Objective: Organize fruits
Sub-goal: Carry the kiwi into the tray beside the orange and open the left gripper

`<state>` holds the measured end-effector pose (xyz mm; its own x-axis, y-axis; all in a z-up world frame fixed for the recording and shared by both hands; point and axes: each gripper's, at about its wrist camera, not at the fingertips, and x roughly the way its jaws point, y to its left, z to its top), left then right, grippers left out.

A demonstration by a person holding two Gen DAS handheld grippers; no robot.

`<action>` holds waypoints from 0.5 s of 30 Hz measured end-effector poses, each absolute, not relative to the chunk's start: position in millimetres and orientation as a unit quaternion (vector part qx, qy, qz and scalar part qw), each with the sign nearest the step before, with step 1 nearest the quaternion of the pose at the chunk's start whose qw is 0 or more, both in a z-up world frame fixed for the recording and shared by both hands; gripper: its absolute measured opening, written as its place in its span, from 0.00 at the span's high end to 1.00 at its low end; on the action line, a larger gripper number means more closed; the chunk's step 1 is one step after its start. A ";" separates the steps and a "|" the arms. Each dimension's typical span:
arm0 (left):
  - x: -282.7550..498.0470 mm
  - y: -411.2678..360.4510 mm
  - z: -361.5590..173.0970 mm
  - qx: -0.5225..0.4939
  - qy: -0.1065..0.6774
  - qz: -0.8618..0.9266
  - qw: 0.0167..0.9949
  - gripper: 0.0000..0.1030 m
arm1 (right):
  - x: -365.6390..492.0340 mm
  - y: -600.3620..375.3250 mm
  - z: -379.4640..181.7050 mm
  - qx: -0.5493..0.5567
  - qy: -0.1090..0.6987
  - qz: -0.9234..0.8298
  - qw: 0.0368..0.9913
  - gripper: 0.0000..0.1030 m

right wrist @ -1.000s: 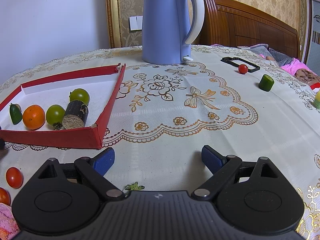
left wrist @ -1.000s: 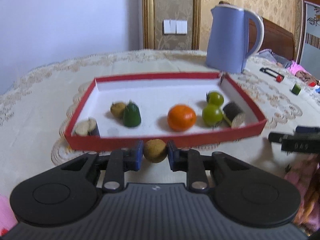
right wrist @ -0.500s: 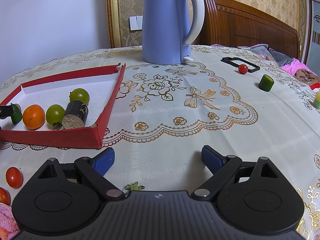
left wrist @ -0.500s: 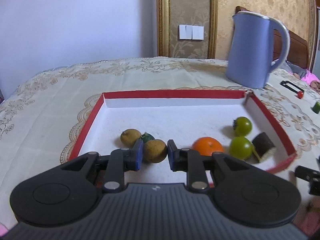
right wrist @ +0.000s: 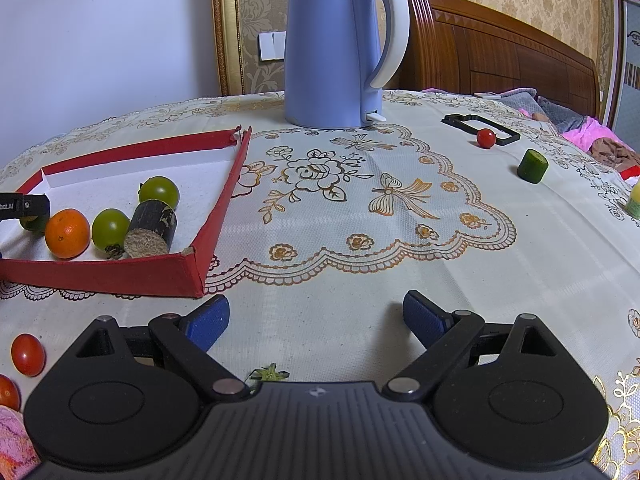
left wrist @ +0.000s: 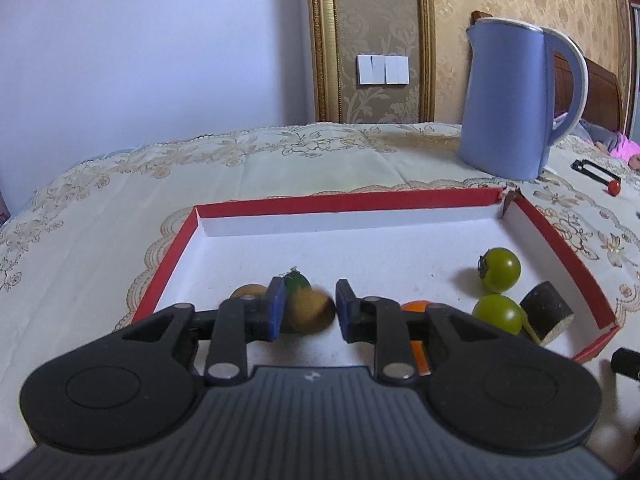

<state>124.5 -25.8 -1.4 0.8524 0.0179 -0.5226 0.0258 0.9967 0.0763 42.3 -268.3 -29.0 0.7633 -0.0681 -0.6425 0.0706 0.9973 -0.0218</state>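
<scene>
The left gripper is positioned over the near part of the red tray, jaws slightly apart, with a brown kiwi between the blue pads; the kiwi is motion-blurred, lies against the left pad, and shows a narrow gap to the right pad, so whether it rests on the tray floor cannot be told. Directly behind the kiwi sit a dark green fruit and a second brown kiwi, both partly hidden by the left finger. An orange lies behind the right finger. Further right in the tray are two green tomatoes, one behind the other, and a dark cylindrical piece near the right wall. A blue kettle stands on the tabletop beyond the tray's far right corner. The right gripper hovers low over the lace cloth to the right of the tray, jaws wide apart and holding nothing. Two red cherry tomatoes lie on the tabletop near its left finger. Well apart on the far right are a third red tomato touching a black frame and a green cylinder.
</scene>
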 end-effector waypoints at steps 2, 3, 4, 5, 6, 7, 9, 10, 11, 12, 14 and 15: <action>124.7 -25.9 -1.9 0.035 0.276 -0.004 0.961 0.61 | 42.3 -268.4 -29.0 0.002 0.342 -0.037 0.939 0.09; 125.7 -24.9 -2.2 0.032 0.278 -0.005 0.960 0.56 | 42.3 -268.2 -28.9 0.002 0.342 -0.037 0.939 0.09; 126.7 -24.5 -3.2 0.031 0.284 -0.003 0.958 0.54 | 42.3 -268.4 -28.9 0.002 0.342 -0.037 0.939 0.09; 127.1 -24.3 -3.9 0.031 0.287 -0.002 0.957 0.54 | 42.3 -268.5 -28.9 0.002 0.342 -0.037 0.939 0.09; 127.5 -23.6 -4.9 0.031 0.289 -0.001 0.957 0.54 | 42.3 -268.5 -28.9 0.002 0.342 -0.037 0.939 0.09; 127.3 -23.0 -5.6 0.032 0.290 0.000 0.956 0.54 | 42.3 -268.4 -28.9 0.002 0.342 -0.037 0.939 0.09; 125.9 -21.2 -5.9 0.031 0.293 0.001 0.956 0.54 | 42.4 -268.1 -28.9 0.002 0.342 -0.037 0.939 0.09; 123.9 -19.8 -5.5 0.030 0.292 0.001 0.956 0.54 | 42.4 -268.5 -28.9 0.002 0.342 -0.037 0.939 0.09; 121.1 -18.3 -4.6 0.028 0.292 0.001 0.956 0.54 | 42.4 -268.6 -28.9 0.002 0.342 -0.037 0.939 0.09; 117.5 -16.9 -3.5 0.027 0.290 0.002 0.956 0.54 | 42.4 -268.5 -28.9 0.002 0.342 -0.037 0.939 0.09; 107.9 -12.3 -0.5 0.023 0.288 0.000 0.957 0.48 | 42.5 -268.3 -28.9 0.002 0.342 -0.037 0.939 0.09; 102.4 -10.9 1.1 0.021 0.286 0.000 0.958 0.40 | 42.5 -268.3 -28.8 0.002 0.342 -0.037 0.939 0.09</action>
<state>102.4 -10.9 1.1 0.8363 0.0114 -0.5482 0.0128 0.9991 0.0402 42.5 -268.3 -28.8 0.7632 -0.0682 -0.6426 0.0705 0.9973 -0.0222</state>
